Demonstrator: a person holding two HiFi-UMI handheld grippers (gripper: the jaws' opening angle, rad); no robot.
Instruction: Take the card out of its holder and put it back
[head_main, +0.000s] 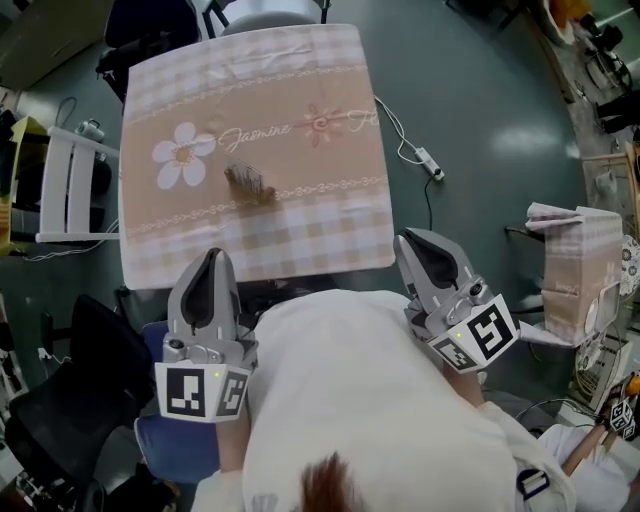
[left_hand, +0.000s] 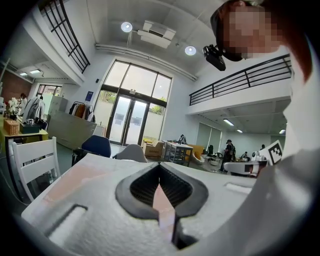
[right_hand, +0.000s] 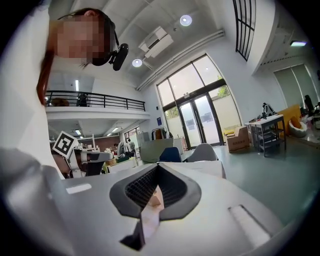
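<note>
The card holder (head_main: 250, 182) is a small brownish thing with a card in it, standing near the middle of the table (head_main: 330, 235), which wears a pink checked cloth with a flower print. Both grippers hang close to my body, short of the table's near edge and well away from the holder. My left gripper (head_main: 212, 262) points up at the cloth's front left, its jaws together and empty (left_hand: 160, 167). My right gripper (head_main: 418, 243) sits off the front right corner, also shut on nothing (right_hand: 157, 170). Neither gripper view shows the holder.
A white slatted chair (head_main: 70, 185) stands left of the table. A power strip with its cable (head_main: 428, 160) lies on the floor to the right. A small cloth-covered table (head_main: 575, 270) is at the far right. Dark chairs (head_main: 150, 30) stand beyond the table.
</note>
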